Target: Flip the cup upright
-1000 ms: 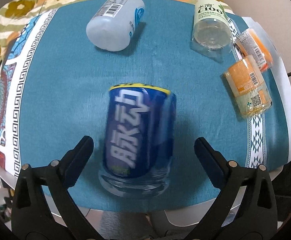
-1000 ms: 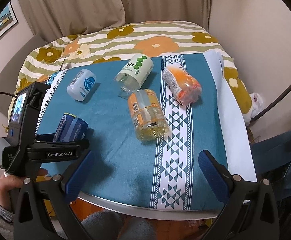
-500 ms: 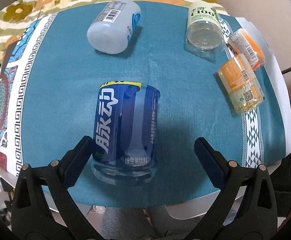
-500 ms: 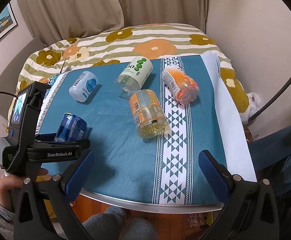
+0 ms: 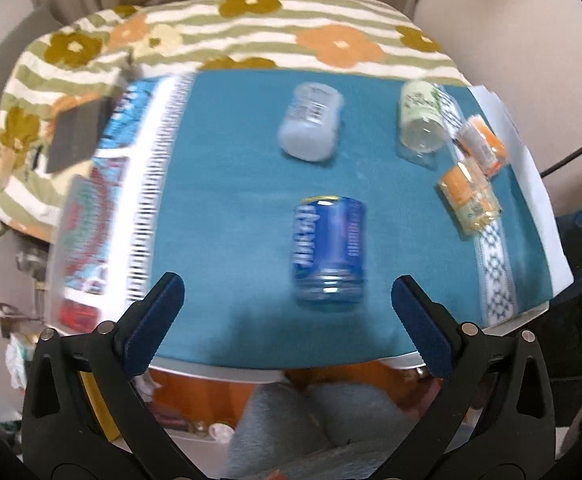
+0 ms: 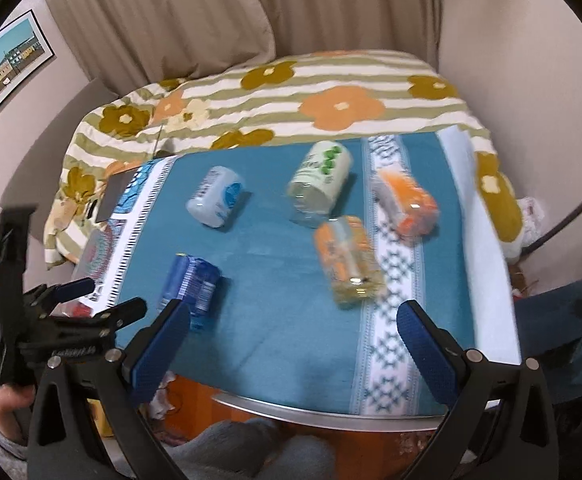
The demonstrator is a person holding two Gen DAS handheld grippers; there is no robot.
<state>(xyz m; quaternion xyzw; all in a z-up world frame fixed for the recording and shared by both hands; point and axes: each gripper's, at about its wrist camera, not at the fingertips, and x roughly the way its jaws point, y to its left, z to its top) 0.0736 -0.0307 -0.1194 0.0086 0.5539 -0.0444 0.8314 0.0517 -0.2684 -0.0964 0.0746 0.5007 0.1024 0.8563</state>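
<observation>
The blue cup (image 5: 329, 252) is seen lying on its side on the teal cloth (image 5: 227, 200) of the tabletop, near the near edge, with its clear end turned toward the camera. The left hand-held gripper (image 5: 289, 320) is held with its jaws spread wide and empty, just short of the cup. The right hand-held gripper (image 6: 293, 336) is likewise spread apart and holds nothing. Four other containers are laid on their sides farther off: a white one (image 5: 311, 126), a green-labelled one (image 5: 423, 120) and two orange ones (image 5: 469, 200) at the right.
</observation>
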